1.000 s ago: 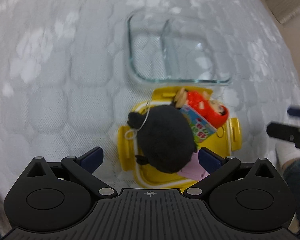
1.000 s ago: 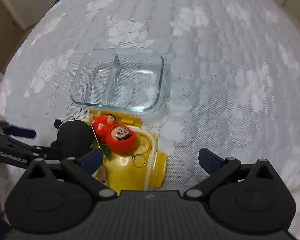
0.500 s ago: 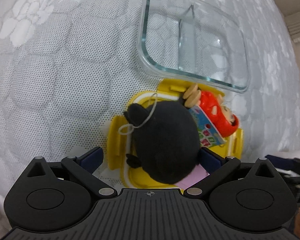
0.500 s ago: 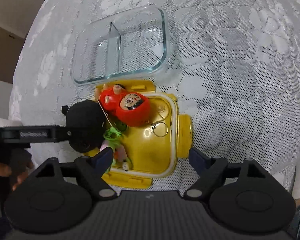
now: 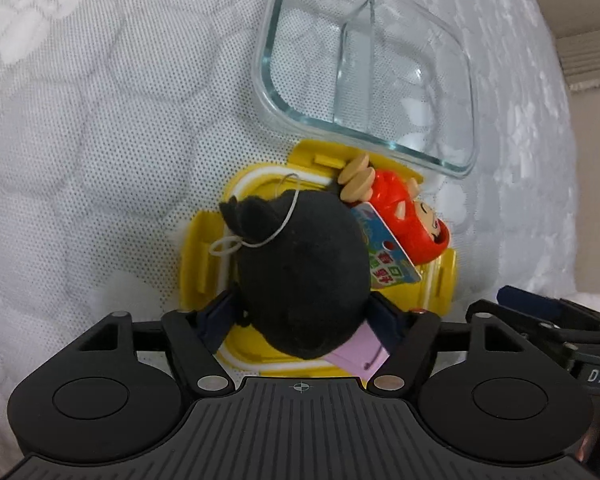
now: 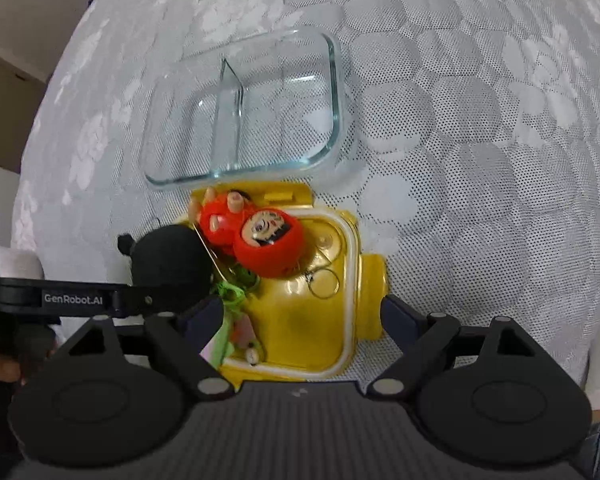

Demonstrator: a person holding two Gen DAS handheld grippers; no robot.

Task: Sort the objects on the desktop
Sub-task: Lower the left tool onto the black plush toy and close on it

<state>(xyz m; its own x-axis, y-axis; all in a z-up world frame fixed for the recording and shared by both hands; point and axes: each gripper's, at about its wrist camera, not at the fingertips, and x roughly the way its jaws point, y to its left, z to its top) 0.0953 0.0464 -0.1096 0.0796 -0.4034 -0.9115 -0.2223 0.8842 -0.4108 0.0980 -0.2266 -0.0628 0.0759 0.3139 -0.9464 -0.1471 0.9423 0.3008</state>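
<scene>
The black plush toy sits in the yellow lid, at its left side, squeezed between the two blue pads of the left claw, which has closed in on its lower half. A thin cord loop hangs from the toy's top knot, and a pink tag pokes out beneath it. Just beside it, to the right, lies a red daruma doll, with a coloured card wedged between the two. The right claw hangs spread wide over the near right part of the lid, gripping nothing. A metal ring rests on the lid's bare yellow floor. Touching the lid's far edge stands an empty divided glass container on the white lace-covered surface.
</scene>
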